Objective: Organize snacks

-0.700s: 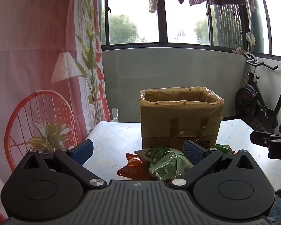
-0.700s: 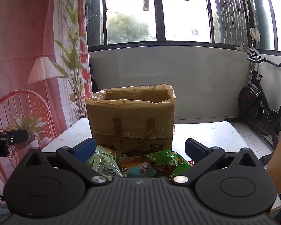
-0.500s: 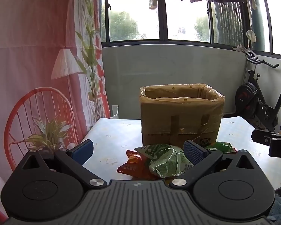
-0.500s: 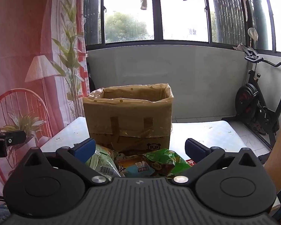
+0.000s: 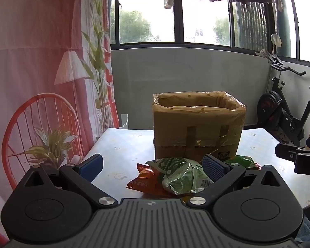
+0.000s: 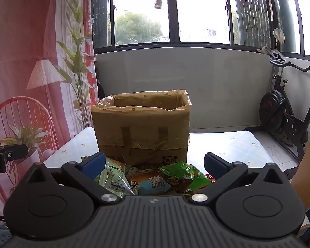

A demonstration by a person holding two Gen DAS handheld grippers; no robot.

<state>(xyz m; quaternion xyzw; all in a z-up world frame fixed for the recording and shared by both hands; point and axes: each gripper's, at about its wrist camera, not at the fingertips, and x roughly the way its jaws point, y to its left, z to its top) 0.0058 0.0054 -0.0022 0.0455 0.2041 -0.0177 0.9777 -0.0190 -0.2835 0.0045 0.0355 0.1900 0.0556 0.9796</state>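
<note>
A brown cardboard box (image 5: pixel 198 128) lined with a plastic bag stands open on the white table (image 5: pixel 122 150); it also shows in the right wrist view (image 6: pixel 142 132). Snack bags lie in a heap before it: a green-white bag (image 5: pixel 181 175), an orange-red bag (image 5: pixel 144 179), another green bag (image 5: pixel 240 161). In the right wrist view I see a green-white bag (image 6: pixel 113 177), a brown-blue pack (image 6: pixel 153 181) and a green bag (image 6: pixel 186 175). My left gripper (image 5: pixel 153 165) is open and empty above the heap. My right gripper (image 6: pixel 155 163) is open and empty too.
A pink curtain with a printed chair and plant (image 5: pixel 41 124) hangs at the left. An exercise bike (image 5: pixel 283 113) stands at the right behind the table. A grey wall and windows are at the back. The right gripper's tip (image 5: pixel 295 157) shows at the left view's right edge.
Both grippers have tilted or drawn back a little, so the box and snacks sit slightly lower and nearer in view. Both stay open and empty.
</note>
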